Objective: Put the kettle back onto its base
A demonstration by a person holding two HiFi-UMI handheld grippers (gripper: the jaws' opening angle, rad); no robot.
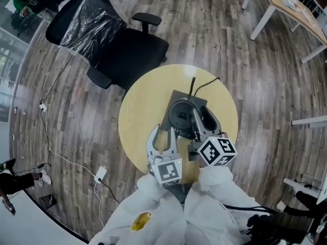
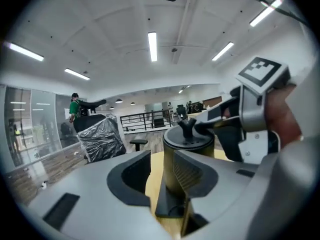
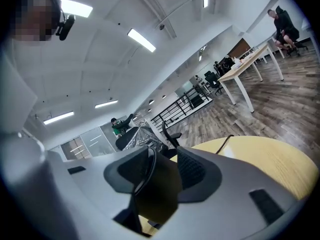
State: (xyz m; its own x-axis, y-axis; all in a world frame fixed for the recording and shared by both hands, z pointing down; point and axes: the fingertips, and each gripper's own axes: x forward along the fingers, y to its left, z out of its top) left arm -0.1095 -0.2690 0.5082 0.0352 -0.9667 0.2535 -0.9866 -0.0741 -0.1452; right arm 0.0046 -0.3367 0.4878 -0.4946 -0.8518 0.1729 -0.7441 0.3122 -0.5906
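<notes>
Judging the kettle (image 1: 182, 115) already seated on its base (image 1: 177, 97) on the tabletop (image 1: 143, 103), I hold its handle (image 3: 151, 190) clamped in my right tool (image 1: 204, 119), my left tool (image 1: 163, 135) wide open and empty beside the base, so next I'd loosen the right and back away.

I count one kettle (image 1: 182, 115), one dark base (image 1: 175, 97) and one round yellow counter (image 1: 140, 111). There are two grippers, the left gripper (image 1: 163, 131) and the right gripper (image 1: 204, 117). I also count one black office chair (image 1: 130, 55), one black cord (image 1: 205, 85) and one white socket strip (image 1: 100, 174).
</notes>
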